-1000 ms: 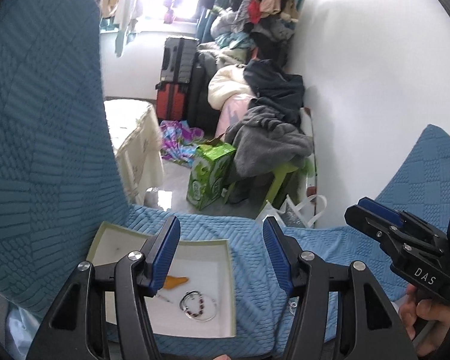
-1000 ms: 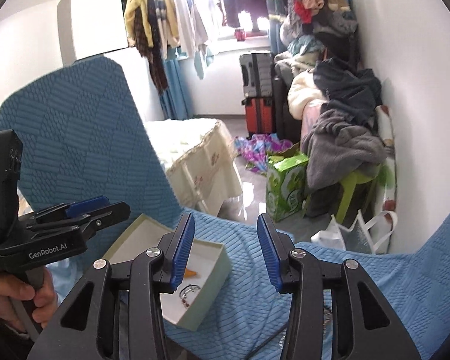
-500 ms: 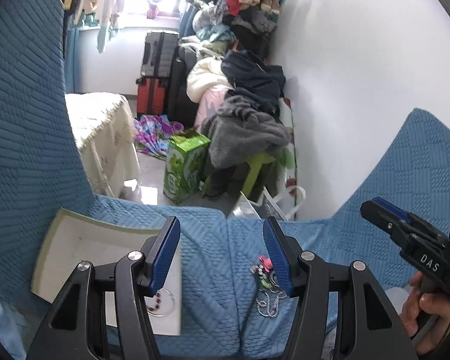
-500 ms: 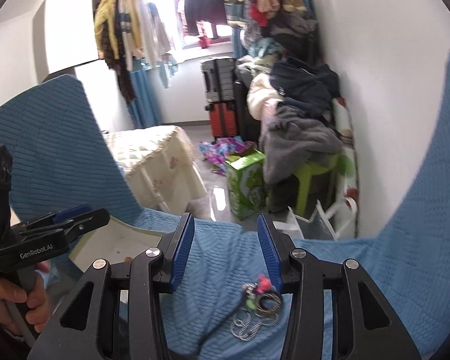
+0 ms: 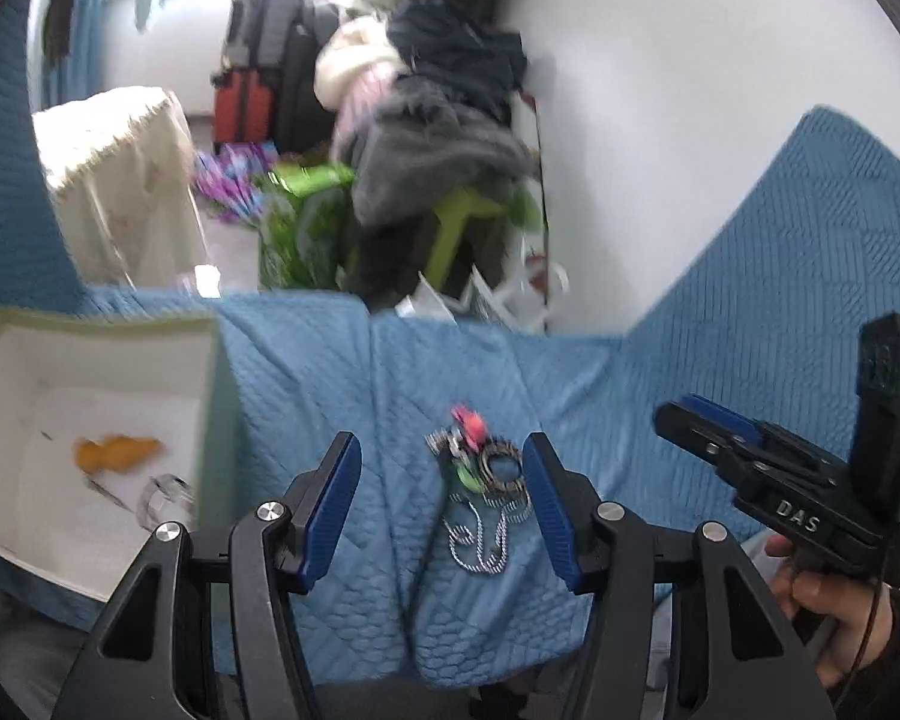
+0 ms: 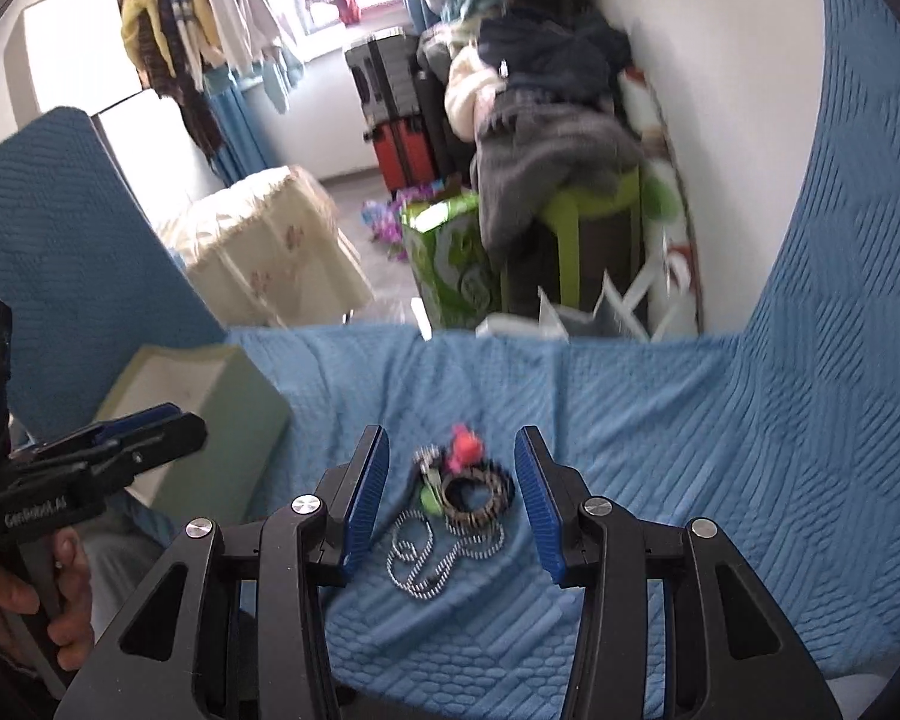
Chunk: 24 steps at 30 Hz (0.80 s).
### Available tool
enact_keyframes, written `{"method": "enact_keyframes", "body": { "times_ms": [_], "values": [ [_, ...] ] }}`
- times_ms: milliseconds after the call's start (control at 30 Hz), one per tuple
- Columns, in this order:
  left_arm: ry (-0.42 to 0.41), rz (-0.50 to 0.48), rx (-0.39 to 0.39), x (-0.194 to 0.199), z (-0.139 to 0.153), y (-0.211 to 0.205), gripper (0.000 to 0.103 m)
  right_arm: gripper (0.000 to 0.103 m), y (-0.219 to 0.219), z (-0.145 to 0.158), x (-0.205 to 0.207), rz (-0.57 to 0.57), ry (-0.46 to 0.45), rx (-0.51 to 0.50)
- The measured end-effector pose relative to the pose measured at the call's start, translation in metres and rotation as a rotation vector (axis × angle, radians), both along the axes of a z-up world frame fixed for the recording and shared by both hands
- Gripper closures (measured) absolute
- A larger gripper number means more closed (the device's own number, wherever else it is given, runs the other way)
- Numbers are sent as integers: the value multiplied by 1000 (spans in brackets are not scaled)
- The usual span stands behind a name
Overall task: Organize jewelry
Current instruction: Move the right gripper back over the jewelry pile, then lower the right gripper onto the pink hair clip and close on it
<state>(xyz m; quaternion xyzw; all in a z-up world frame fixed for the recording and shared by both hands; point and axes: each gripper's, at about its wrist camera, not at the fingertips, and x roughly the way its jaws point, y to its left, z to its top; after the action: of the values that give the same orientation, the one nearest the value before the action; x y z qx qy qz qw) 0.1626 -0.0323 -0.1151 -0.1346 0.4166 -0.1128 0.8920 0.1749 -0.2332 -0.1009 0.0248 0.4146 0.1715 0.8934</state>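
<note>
While both my jaws hang wide and empty over the jewelry pile (image 6: 459, 504), its chain (image 6: 426, 564) looks tangled, I think; lifting one piece could drag everything.

"DAS" is seen printed in white on the right gripper (image 5: 684, 420), and "GenRobot.AI", blurred, is read on the left gripper (image 6: 174, 429).

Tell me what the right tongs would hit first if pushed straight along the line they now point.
Most likely the tangled pile of jewelry: the dark beaded bracelet and silver ball chain lie between the open right tongs on the blue quilted cover. Depth is unclear; nothing seems to stand in between.
</note>
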Motion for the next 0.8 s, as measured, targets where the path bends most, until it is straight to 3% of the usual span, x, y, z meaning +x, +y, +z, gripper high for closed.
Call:
{"method": "enact_keyframes", "body": {
  "times_ms": [167, 267, 333, 533, 633, 700, 800],
  "values": [
    [76, -41, -12, 14, -45, -16, 48, 64, 0, -28, 19, 21, 61, 13],
    [98, -58, 4, 22, -62, -23, 49, 70, 4, -48, 35, 36, 116, 14],
    [113, -69, -2, 28, -73, -26, 58, 71, 3, -61, 44, 37, 155, 27],
    [183, -119, -34, 44, -110, -33, 63, 74, 11, -90, 69, 61, 232, 6],
    [198, -129, -13, 48, -121, -37, 64, 74, 19, -103, 81, 87, 256, -34],
    [217, -137, -23, 52, -129, -38, 73, 74, 23, -111, 88, 100, 275, -48],
    [220, -156, -3, 56, -133, -41, 76, 74, 30, -120, 96, 120, 284, -84]
  ]
}}
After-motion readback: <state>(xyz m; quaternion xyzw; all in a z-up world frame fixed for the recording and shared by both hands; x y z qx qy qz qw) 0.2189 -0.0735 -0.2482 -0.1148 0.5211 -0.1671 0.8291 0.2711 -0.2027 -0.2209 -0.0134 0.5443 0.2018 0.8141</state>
